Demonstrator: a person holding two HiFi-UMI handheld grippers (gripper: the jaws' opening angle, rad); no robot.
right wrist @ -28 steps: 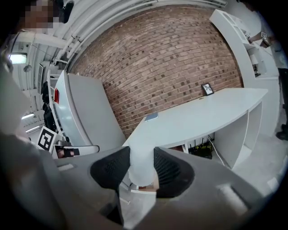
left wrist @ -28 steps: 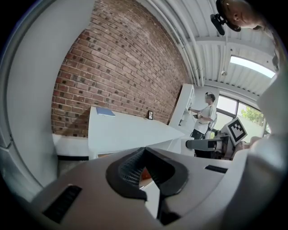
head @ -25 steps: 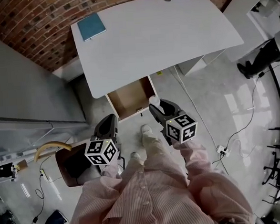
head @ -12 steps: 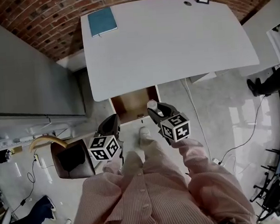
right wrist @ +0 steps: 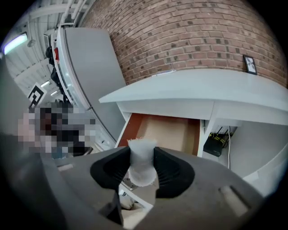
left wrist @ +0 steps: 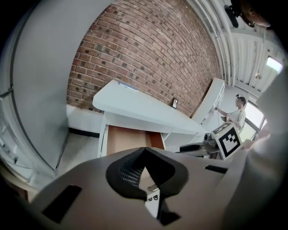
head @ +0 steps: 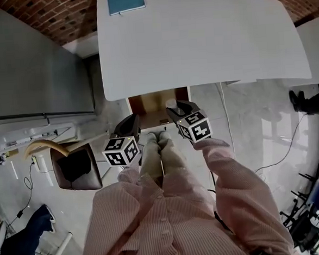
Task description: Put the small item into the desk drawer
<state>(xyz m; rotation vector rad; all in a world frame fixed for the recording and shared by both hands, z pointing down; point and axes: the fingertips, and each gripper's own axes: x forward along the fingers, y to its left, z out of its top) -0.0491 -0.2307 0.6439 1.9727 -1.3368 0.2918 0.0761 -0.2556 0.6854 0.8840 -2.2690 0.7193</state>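
Item status: the right hand-held gripper [head: 175,109] is clamping the small item [right wrist: 142,164], a pale translucent piece. Its jaws are closing only as far as the item allows. The item is sticking up past the jaw tips, so a plain release should be dropping it clean. The drawer [right wrist: 166,130] is sitting pulled out from under the desk [head: 196,34], just ahead of and below the right hand-held gripper. By my read the item is hovering at the drawer's front lip, not yet over the opening. The left hand-held gripper [left wrist: 144,155] is hanging beside the right one, tips pressing together with nothing between them. It is pointing at the same drawer, probably waiting to push it closed. The next move is likely needing a short reach forward, then letting go over the bare drawer floor.
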